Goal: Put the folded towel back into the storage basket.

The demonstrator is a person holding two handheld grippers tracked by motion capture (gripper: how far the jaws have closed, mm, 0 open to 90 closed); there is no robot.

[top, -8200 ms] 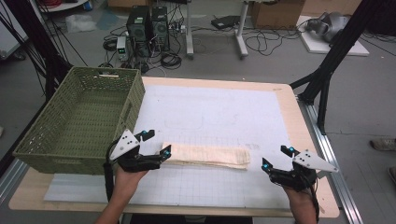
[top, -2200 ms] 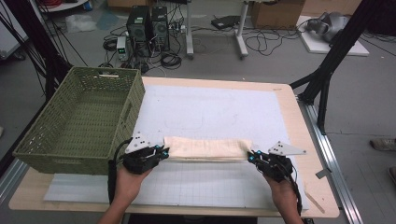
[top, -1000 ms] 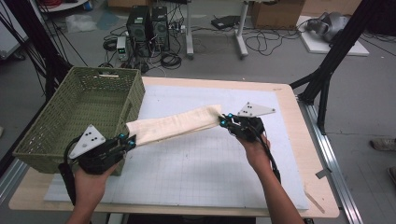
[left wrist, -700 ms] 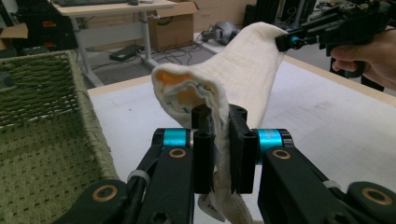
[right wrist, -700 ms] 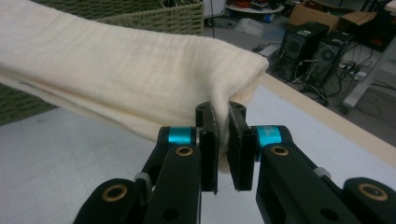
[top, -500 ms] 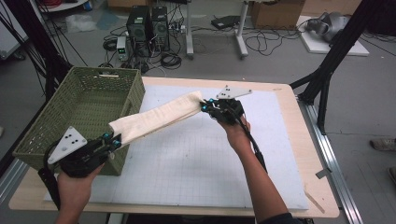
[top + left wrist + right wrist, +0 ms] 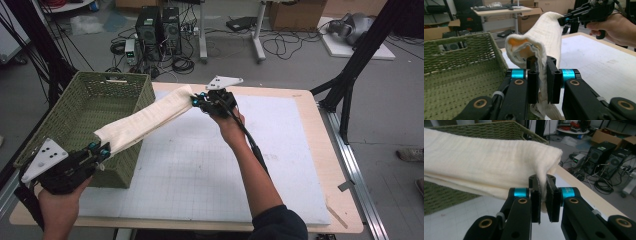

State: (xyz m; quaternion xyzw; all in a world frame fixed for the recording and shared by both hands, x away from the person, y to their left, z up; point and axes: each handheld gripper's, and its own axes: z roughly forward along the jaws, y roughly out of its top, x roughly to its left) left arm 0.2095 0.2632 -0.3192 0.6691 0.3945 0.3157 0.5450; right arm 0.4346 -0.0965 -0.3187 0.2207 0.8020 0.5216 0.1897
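The towel (image 7: 145, 120) is soft cream cloth, matt, with a fine woven grid and fuzzy edges; the basket (image 7: 75, 115) at nine o'clock is coarse green wicker, rough and dull; each claw, left (image 7: 541, 75) and right (image 7: 543, 195), is matt black plastic with glossy blue metal collars; the tabletop (image 7: 325, 165) is pale smooth wood under a white gridded mat (image 7: 200, 170).

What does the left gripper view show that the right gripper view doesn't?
Left gripper view alone: the basket's inside and the right gripper in a hand, clamping the towel's far end. Right gripper view alone: computer towers on the floor, and the right gripper's own jaws pinching the towel. Both: the cream folded towel and the green woven basket.
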